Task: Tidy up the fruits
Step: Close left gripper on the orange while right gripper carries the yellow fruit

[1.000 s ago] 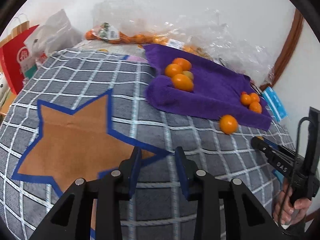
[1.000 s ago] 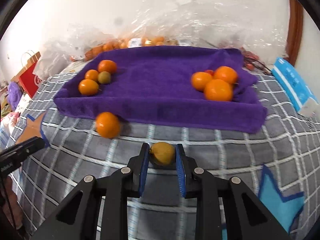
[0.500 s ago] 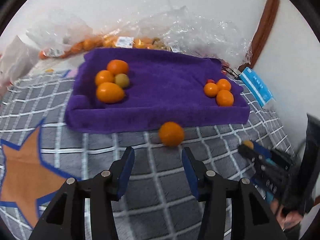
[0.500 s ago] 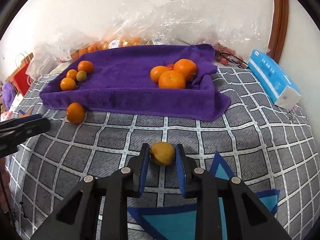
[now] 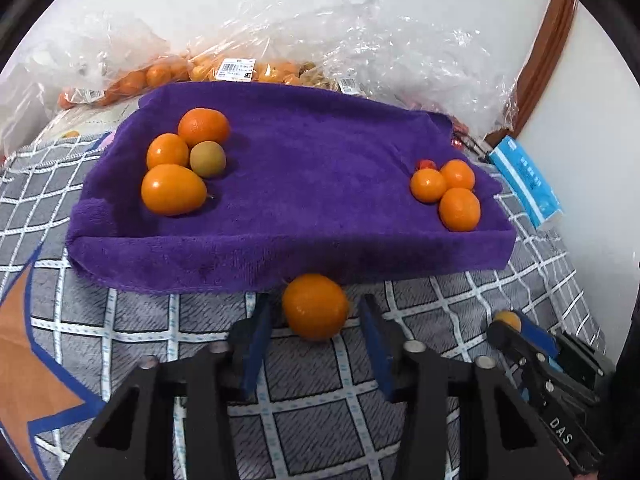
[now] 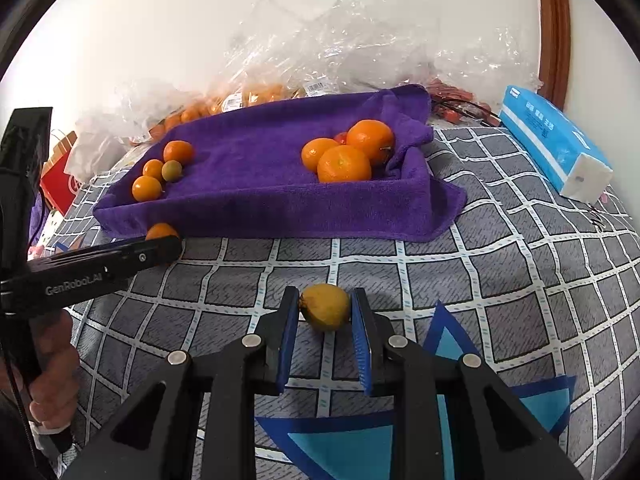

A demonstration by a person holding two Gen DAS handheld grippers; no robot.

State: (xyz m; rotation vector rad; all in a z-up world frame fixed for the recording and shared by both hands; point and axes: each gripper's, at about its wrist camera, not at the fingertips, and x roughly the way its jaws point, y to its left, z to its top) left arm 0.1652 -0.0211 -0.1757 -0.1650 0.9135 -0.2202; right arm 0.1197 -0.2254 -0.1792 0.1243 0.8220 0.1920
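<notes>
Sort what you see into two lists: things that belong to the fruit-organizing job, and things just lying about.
Job: purple towel, loose orange, yellowish fruit, left hand-held gripper, right hand-held gripper.

Lying about: blue tissue pack, plastic bags, red paper bag.

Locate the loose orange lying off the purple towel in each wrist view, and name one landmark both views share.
Left wrist view: the loose orange lies low and central, between the open fingers of the left gripper, just in front of the purple towel.
Right wrist view: it peeks out at mid-left, partly hidden behind the left gripper, at the towel's near-left corner.
Shared landmark: the purple towel.
</notes>
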